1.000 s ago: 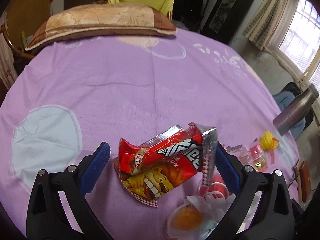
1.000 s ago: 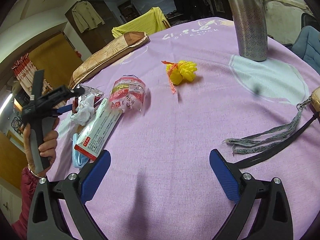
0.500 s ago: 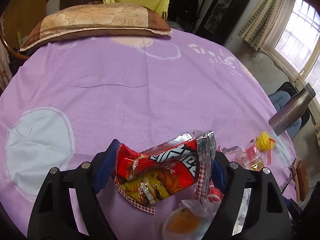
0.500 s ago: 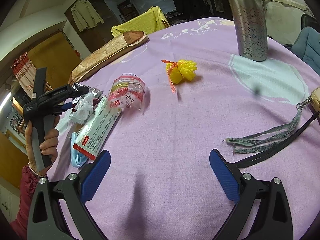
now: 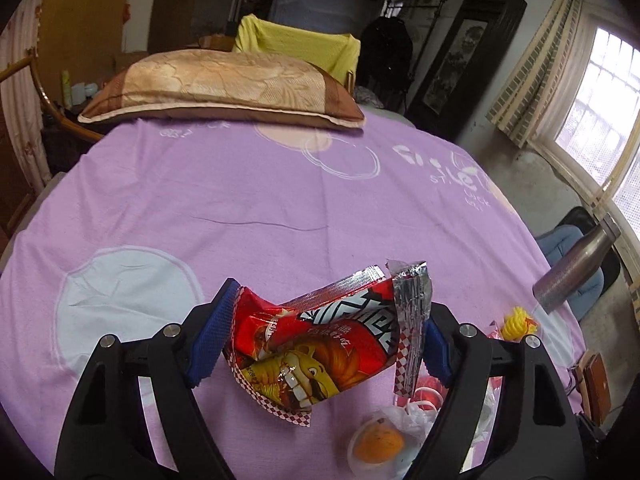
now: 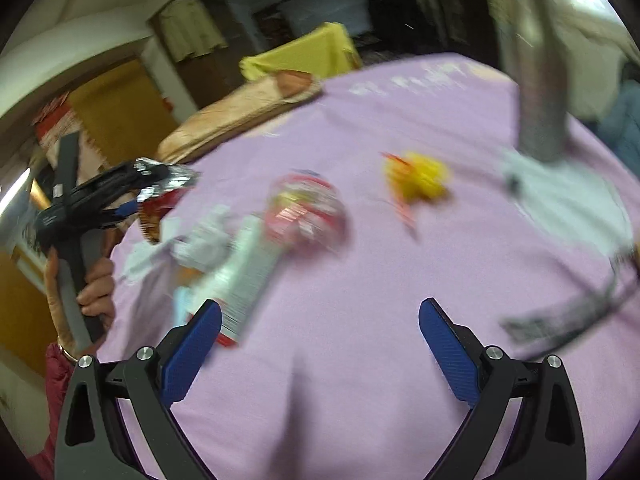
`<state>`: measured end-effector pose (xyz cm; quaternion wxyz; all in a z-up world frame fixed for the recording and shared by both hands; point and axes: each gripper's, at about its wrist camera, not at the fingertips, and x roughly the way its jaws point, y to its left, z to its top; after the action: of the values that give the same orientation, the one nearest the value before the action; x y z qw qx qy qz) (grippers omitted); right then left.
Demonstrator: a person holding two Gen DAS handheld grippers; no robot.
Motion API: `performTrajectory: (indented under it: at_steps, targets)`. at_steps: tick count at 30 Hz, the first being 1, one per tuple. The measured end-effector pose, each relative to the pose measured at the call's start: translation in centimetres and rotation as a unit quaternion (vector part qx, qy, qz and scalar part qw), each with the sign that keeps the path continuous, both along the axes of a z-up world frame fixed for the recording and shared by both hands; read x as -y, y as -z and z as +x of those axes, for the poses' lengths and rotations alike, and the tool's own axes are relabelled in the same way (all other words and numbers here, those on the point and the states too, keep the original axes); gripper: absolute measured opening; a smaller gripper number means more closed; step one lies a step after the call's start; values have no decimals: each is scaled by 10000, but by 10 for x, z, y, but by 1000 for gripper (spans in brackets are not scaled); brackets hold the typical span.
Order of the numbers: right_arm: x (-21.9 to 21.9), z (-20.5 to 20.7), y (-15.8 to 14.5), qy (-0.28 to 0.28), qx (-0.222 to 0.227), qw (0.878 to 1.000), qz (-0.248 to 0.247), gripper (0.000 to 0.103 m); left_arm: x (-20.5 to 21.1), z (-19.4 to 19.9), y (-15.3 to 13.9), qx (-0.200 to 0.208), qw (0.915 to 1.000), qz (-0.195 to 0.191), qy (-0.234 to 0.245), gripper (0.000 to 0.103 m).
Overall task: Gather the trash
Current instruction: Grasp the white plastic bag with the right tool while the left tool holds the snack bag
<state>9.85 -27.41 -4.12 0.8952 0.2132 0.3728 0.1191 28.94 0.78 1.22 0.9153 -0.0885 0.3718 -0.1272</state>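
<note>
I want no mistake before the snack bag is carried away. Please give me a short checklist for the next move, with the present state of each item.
1. Left gripper closed on the red snack bag: ok, both pads press its sides.
2. Bag lifted clear of the purple bedsheet: ok, it hangs above the sheet.
3. Grip secure: cannot tell; the bag is crumpled and its torn silver end sticks out.
4. Right gripper free for the next piece: ok, open and empty.
5. Other trash left: not ok; the yellow wrapper and white box remain.
6. Bin location: cannot tell, none in view.
</note>
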Motion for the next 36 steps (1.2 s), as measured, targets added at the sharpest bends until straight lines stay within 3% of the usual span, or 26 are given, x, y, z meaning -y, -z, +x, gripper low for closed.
performTrajectory:
  at_steps: [3, 4, 7, 11, 12, 13, 15, 28, 36]
  targets:
    - [-35, 17, -17, -250, 278, 9983, -453, 95, -4, -2, -2, 21, 10000, -3, -76, 78]
    - [-47, 25, -20, -309, 339, 9975, -545, 89, -4, -2, -2, 24, 10000, 0, -88, 78]
    - [-71, 45, -22, -518, 355, 9965, -548, 79, -5, -2, -2, 3, 10000, -53, -55, 78]
    - [-88, 65, -17, -406, 307, 9956, -783, 73, -5, -3, -4, -21, 9999, -122, 0, 78]
    - [-91, 67, -16, -388, 303, 9956, -797, 66, -5, -3, -4, -23, 9999, -137, 13, 78]
    - [-93, 69, -15, -397, 307, 9954, -811, 44, -5, -3, -5, -22, 9999, -163, 36, 78]
    - [-96, 68, -15, -479, 319, 9951, -806, 15, -6, -3, -6, 0, 9998, -200, 79, 78]
    - [-24, -23, -56, 229, 1099, 9929, -385, 14, -1, -24, -11, 75, 9975, -499, 500, 78]
    - [32, -90, -62, 857, 1188, 9872, -628, 14, 25, -89, -16, 349, 9944, -166, 988, 78]
